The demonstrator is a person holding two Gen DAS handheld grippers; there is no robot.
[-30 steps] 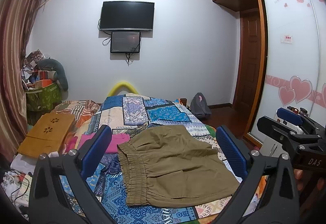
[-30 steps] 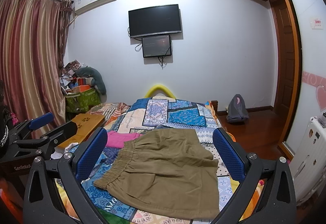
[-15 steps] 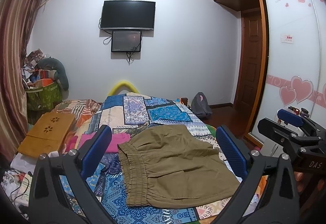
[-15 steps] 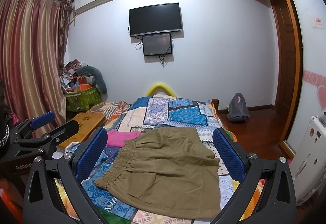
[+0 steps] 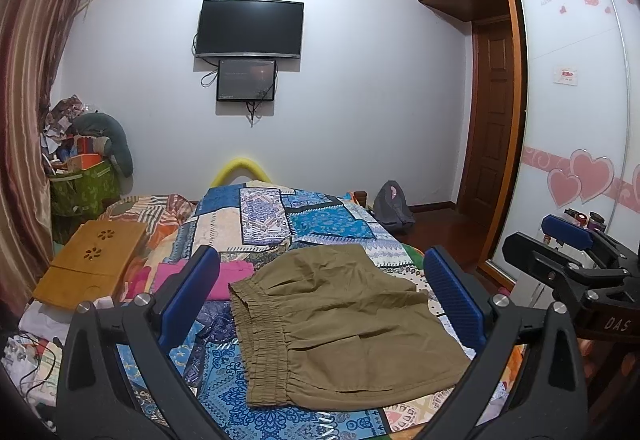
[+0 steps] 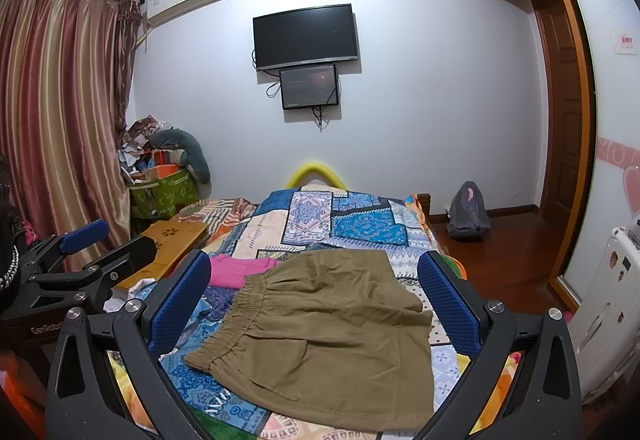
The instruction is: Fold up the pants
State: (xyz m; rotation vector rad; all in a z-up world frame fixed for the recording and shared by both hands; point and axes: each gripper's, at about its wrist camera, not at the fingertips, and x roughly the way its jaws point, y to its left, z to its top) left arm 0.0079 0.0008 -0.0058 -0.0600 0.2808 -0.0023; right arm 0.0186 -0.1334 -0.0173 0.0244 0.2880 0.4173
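The olive pants (image 5: pixel 340 324) lie spread flat on the bed's patchwork quilt (image 5: pixel 320 224), elastic waistband toward the left, with a pink garment (image 5: pixel 236 276) just beyond it. Both the left gripper (image 5: pixel 320 304) and the right gripper (image 6: pixel 316 300) hang above the bed with jaws wide, holding nothing. In the far left corner, a green bin (image 6: pixel 164 195) is heaped with boxes and paper.

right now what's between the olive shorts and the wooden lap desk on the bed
A pink garment lies between the shorts and the lap desk, clearest in the right wrist view.
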